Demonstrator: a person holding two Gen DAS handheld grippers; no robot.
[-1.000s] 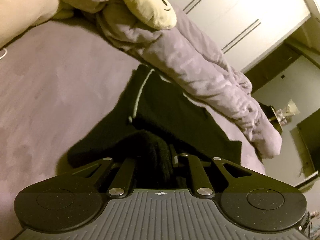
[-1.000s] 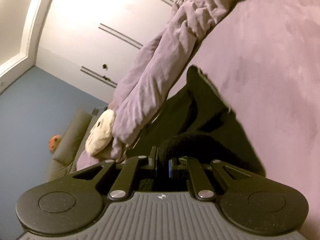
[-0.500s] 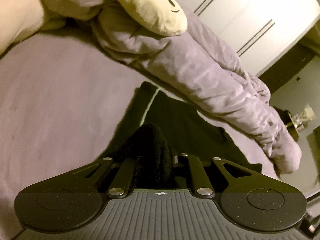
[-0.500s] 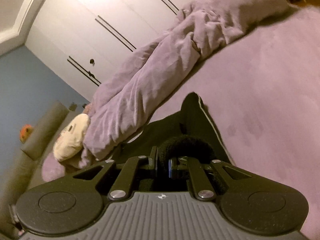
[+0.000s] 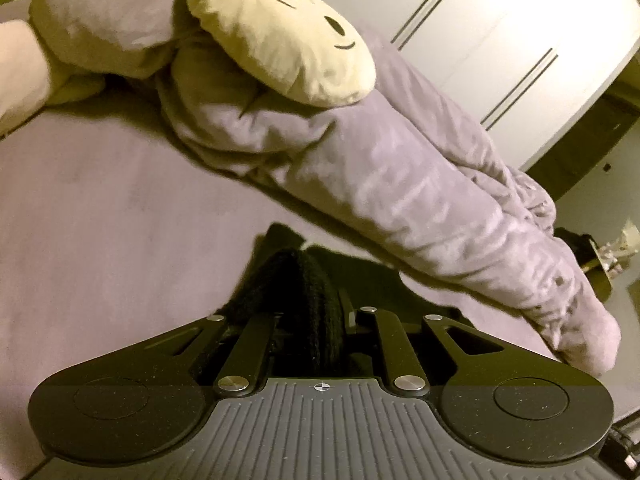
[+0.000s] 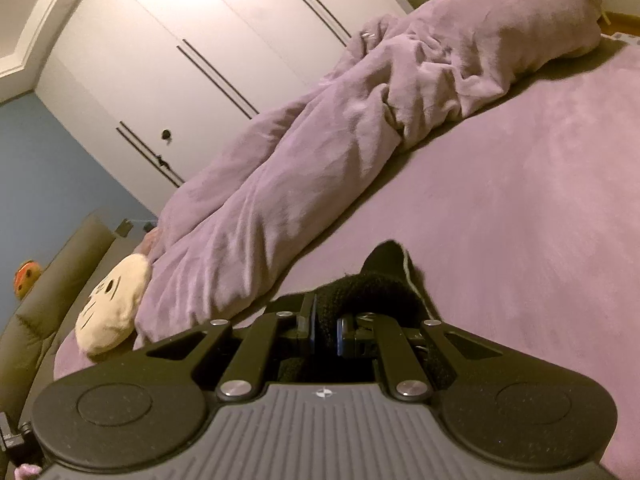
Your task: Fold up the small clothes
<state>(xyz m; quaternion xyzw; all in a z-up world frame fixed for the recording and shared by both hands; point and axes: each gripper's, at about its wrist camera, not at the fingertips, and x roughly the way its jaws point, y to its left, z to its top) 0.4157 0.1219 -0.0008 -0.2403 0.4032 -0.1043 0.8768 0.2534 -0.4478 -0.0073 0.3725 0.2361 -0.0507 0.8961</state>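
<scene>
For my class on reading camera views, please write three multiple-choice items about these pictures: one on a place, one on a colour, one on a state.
1. Where does the rolled duvet lie?
A. On the bed sheet, beyond the garment
B. On the floor
C. Inside the wardrobe

2. What colour is the garment held by the claws?
A. White
B. Black
C. Red

3. In what state is the right claw?
A. Wide open above the sheet
B. Shut on nothing
C. Shut on the garment

Answers:
1. A: the purple roll stretches across the sheet, behind the dark cloth.
2. B: the knit cloth is black in both wrist views, with a pale line along one edge.
3. C: black cloth is pinched between its two fingers; the left claw grips a bunch of it likewise.
</scene>
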